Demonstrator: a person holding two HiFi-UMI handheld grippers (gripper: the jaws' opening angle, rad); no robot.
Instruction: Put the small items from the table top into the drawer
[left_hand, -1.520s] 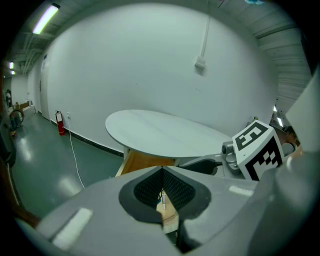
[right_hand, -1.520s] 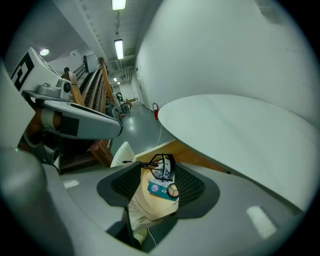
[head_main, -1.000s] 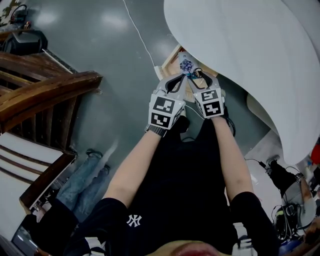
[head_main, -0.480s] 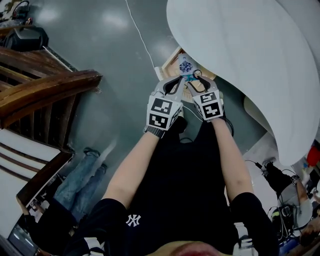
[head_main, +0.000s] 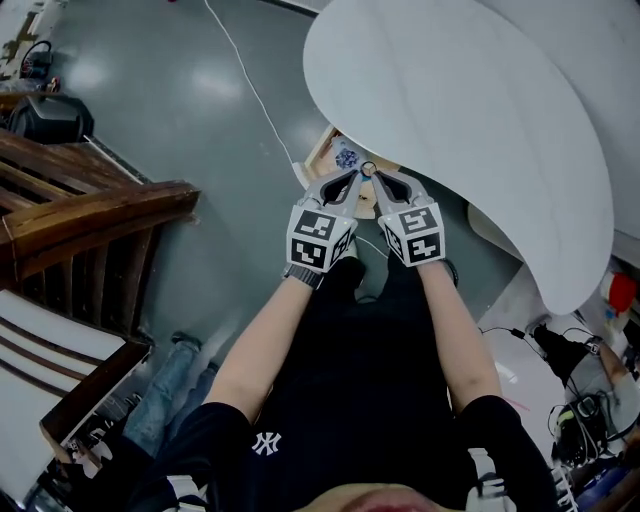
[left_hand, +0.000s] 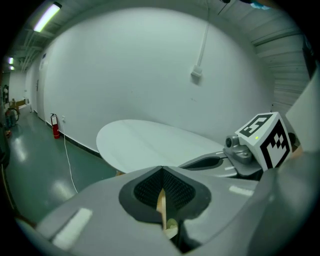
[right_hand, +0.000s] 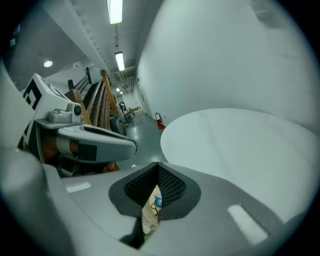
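1. Above the drawer (head_main: 322, 146), raised both grippers clear of it, with tips side by side and pointing down into it.
2. Snapped the right gripper (head_main: 378, 180) shut from wide open on the way up; caught nothing between the jaws, with only a sliver of the drawer's contents showing through the slit.
3. Held the left gripper (head_main: 350, 178) with jaws together as well, gripping nothing, just beside the right one over the drawer.
4. Left the packet (head_main: 347, 157) lying inside the drawer, apart from both grippers.
5. Judged this as a drop-off finished and a withdrawal begun, not a fresh pick.
6. Found no other small item on the stretch of table (head_main: 450, 110) over the drawer; probably little left to do beyond fetching from any hidden part, with the drawer still open.
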